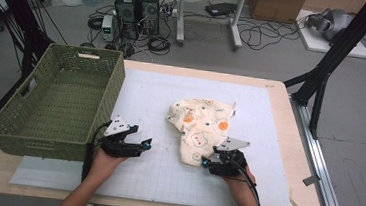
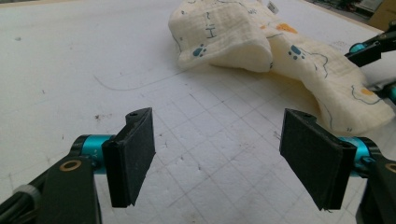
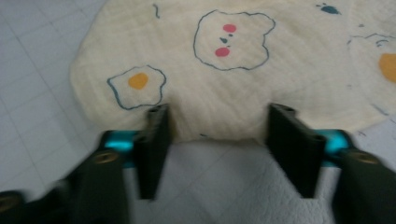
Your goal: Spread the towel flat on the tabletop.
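Observation:
A cream cloth printed with bears, fried eggs and paw marks lies crumpled in the middle of the white grid mat. My right gripper sits at the cloth's near edge. In the right gripper view its jaws stand apart, with the cloth's hem lying between them and nothing pinched. My left gripper rests on the mat left of the cloth. Its jaws are wide open over bare mat, with the cloth a short way ahead.
A green woven basket stands on the table's left side, close to my left hand. Black frame legs rise at the far right corner. The right gripper's tips show at the right edge of the left gripper view.

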A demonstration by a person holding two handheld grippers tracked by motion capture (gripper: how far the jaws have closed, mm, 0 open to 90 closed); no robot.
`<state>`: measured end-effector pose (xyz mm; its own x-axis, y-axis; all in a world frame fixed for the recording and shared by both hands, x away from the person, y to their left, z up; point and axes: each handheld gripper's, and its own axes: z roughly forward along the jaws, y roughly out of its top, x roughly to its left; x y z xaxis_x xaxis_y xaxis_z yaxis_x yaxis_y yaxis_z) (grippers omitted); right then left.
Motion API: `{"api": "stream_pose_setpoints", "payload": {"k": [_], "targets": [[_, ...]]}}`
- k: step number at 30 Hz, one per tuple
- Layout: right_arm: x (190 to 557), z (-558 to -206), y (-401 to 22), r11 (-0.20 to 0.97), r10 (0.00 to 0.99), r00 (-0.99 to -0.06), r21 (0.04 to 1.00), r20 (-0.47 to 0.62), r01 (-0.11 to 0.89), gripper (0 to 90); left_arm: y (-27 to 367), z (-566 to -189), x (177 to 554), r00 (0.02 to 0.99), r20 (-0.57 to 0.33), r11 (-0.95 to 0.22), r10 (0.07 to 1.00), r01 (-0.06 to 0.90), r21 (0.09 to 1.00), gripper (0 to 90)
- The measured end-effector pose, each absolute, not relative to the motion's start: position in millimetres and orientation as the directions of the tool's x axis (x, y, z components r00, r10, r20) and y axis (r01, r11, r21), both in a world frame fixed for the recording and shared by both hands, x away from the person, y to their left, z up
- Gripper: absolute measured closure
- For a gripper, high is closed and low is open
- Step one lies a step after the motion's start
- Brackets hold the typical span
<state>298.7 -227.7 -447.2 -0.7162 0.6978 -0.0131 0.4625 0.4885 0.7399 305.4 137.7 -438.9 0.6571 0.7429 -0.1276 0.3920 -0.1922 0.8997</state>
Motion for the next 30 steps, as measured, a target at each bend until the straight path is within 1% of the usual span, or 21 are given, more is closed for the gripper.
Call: {"api": "stream_pose_setpoints", "payload": {"k": [1,2,4,5,8,11,12,13,14,15,16,17,18,19,20,23,26,27,28,29,30], "targets": [[300.9,-447.6,-232.2,0.476,0.689,-0.724,0.741,0.021,0.474,65.8,137.6,-439.0,305.4,0.659,-0.128,-0.193,0.742,0.392,0.899,26.8],[300.9,-447.6,-232.2,0.476,0.689,-0.724,0.741,0.021,0.474,65.8,137.4,-439.3,305.4,0.659,-0.129,-0.194,0.741,0.394,0.899,26.8],[299.0,-445.8,-232.1,0.496,0.679,-0.734,0.735,0.003,0.462,80.1,137.3,-439.7,305.4,0.657,-0.129,-0.194,0.743,0.395,0.898,26.8],[296.9,-444.7,-230.9,0.506,0.682,-0.731,0.733,-0.018,0.454,82.2,137.5,-439.7,305.5,0.658,-0.126,-0.197,0.742,0.394,0.898,26.8],[293.1,-436.3,-234.4,0.472,0.684,-0.729,0.761,0.003,0.446,82.7,137.8,-440.0,305.7,0.656,-0.127,-0.195,0.744,0.396,0.897,26.9],[288.4,-422.0,-246.0,0.439,0.715,-0.699,0.789,-0.017,0.43,82.7,137.9,-440.8,305.9,0.661,-0.132,-0.199,0.739,0.401,0.894,28.6],[285.8,-415.4,-258.6,0.431,0.749,-0.661,0.799,-0.056,0.42,82.7,137.4,-441.2,305.8,0.664,-0.132,-0.201,0.736,0.4,0.894,31.0],[285.8,-415.4,-258.6,0.431,0.749,-0.661,0.799,-0.056,0.42,82.7,136.9,-441.4,305.9,0.666,-0.133,-0.203,0.734,0.402,0.893,31.0],[284.8,-413.4,-265.4,0.424,0.771,-0.633,0.801,-0.074,0.422,82.7,135.7,-441.8,305.7,0.668,-0.136,-0.202,0.732,0.402,0.893,31.5],[284.6,-412.3,-272.0,0.41,0.793,-0.603,0.804,-0.081,0.431,82.7,134.7,-442.0,305.6,0.672,-0.133,-0.206,0.729,0.4,0.893,32.6],[285.5,-412.9,-283.1,0.394,0.832,-0.546,0.799,-0.099,0.454,82.6,133.7,-442.1,305.5,0.676,-0.133,-0.209,0.725,0.4,0.892,33.9],[286.2,-414.6,-286.3,0.394,0.846,-0.521,0.793,-0.114,0.466,82.6,131.3,-441.8,305.7,0.682,-0.152,-0.201,0.716,0.409,0.89,35.8],[286.2,-414.6,-286.3,0.394,0.846,-0.521,0.793,-0.114,0.466,82.6,131.3,-441.8,305.7,0.682,-0.152,-0.201,0.716,0.409,0.89,39.3],[287.5,-416.8,-288.7,0.391,0.854,-0.508,0.785,-0.115,0.481,82.5,129.1,-441.5,305.7,0.683,-0.169,-0.187,0.71,0.415,0.89,39.3],[289.0,-419.0,-290.0,0.385,0.858,-0.503,0.78,-0.106,0.492,82.2,126.4,-440.8,305.5,0.689,-0.177,-0.185,0.703,0.418,0.889,42.8],[291.6,-422.2,-287.3,0.389,0.851,-0.515,0.775,-0.096,0.498,79.2,115.7,-439.4,303.8,0.718,-0.183,-0.201,0.672,0.414,0.888,49.5],[292.5,-421.6,-283.1,0.401,0.839,-0.534,0.78,-0.101,0.481,76.2,102.9,-440.5,304.9,0.736,-0.179,-0.224,0.653,0.414,0.882,49.3],[292.3,-421.0,-282.6,0.4,0.838,-0.536,0.782,-0.101,0.477,75.1,98.1,-440.5,306.1,0.735,-0.182,-0.226,0.653,0.418,0.88,48.5],[292.2,-420.5,-282.9,0.397,0.837,-0.537,0.787,-0.1,0.471,72.6,93.0,-440.3,308.2,0.74,-0.189,-0.226,0.646,0.422,0.878,45.4],[292.2,-420.5,-282.9,0.397,0.837,-0.537,0.787,-0.1,0.471,72.6,87.3,-439.9,310.0,0.739,-0.199,-0.222,0.644,0.429,0.875,45.4],[292.4,-420.4,-283.7,0.387,0.843,-0.53,0.79,-0.095,0.475,68.6,81.6,-439.7,312.4,0.743,-0.209,-0.223,0.636,0.435,0.872,44.9]]}}
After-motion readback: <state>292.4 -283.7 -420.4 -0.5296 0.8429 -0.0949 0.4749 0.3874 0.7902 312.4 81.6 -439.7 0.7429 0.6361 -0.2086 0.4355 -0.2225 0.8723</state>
